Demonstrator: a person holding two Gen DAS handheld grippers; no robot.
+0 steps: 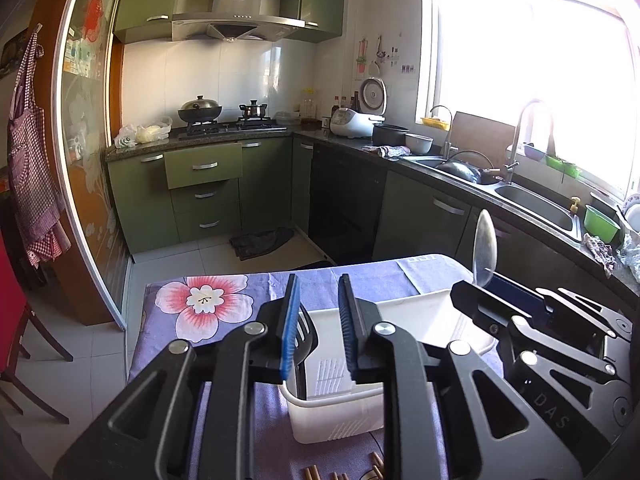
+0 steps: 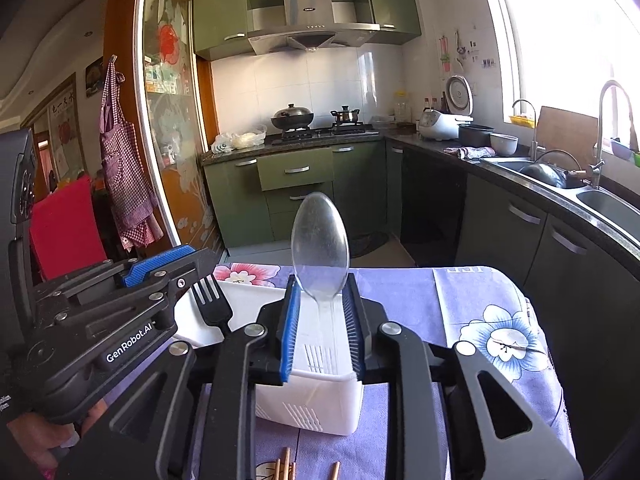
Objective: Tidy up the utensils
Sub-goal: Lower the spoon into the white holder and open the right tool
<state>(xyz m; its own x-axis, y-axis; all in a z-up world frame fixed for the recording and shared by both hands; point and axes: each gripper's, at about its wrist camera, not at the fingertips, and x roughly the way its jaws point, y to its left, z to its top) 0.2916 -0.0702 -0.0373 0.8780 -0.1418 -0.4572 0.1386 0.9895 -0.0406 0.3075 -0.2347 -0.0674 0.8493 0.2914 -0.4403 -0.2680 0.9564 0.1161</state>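
Utensils here are a clear plastic spoon (image 2: 320, 240) and a black fork (image 2: 212, 306), both standing over the white basket (image 2: 312, 404) on the flowered tablecloth (image 2: 480, 300). Between the blue pads of the right gripper (image 2: 320, 328) the spoon stands upright, bowl up; the jaws stand a little apart and do not seem to press its thin handle. The left gripper (image 1: 318, 332) is also slightly apart, and the fork stands against its left pad. Some wooden chopsticks (image 2: 286, 464) lie on the cloth near the basket.

Fork (image 2: 212, 304) left, spoon (image 2: 320, 240) right, both in bin (image 2: 312, 404).
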